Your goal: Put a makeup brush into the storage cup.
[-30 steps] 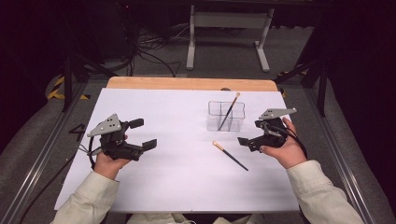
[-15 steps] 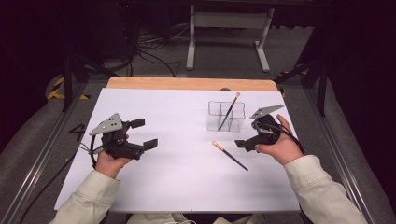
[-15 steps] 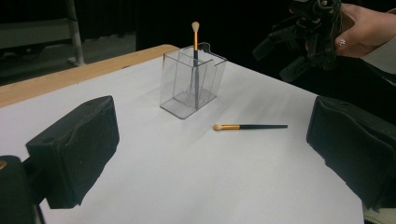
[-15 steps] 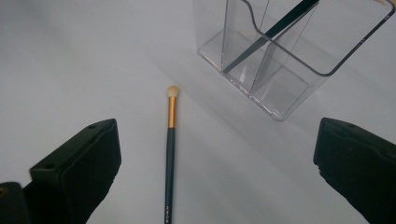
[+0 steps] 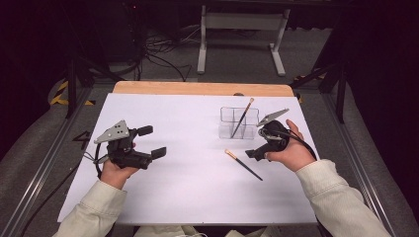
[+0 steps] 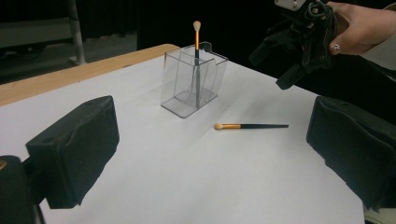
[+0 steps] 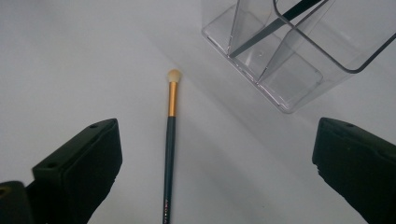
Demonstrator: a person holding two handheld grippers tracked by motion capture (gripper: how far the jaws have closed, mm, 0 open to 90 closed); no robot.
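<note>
A slim makeup brush (image 5: 243, 165) (image 6: 251, 126) (image 7: 170, 140) with a dark handle, gold ferrule and pale tip lies flat on the white table sheet (image 5: 188, 192). A clear plastic organiser (image 5: 238, 123) (image 6: 193, 80) (image 7: 289, 46) stands behind it, with a second brush (image 5: 243, 116) (image 6: 196, 51) leaning inside. My right gripper (image 5: 253, 150) (image 7: 215, 177) hangs open just above the lying brush, its jaws on either side of the handle. At the left of the table my left gripper (image 5: 151, 141) (image 6: 210, 163) is open and holds nothing, pointing toward the organiser.
The wooden table edge (image 5: 202, 89) runs along the back. Beyond it is a dark floor with cables (image 5: 163, 54) and a white metal stand (image 5: 242, 29). Metal rails (image 5: 44, 168) flank the table.
My right gripper has moved left and down toward the lying brush. The left gripper has stayed almost still.
</note>
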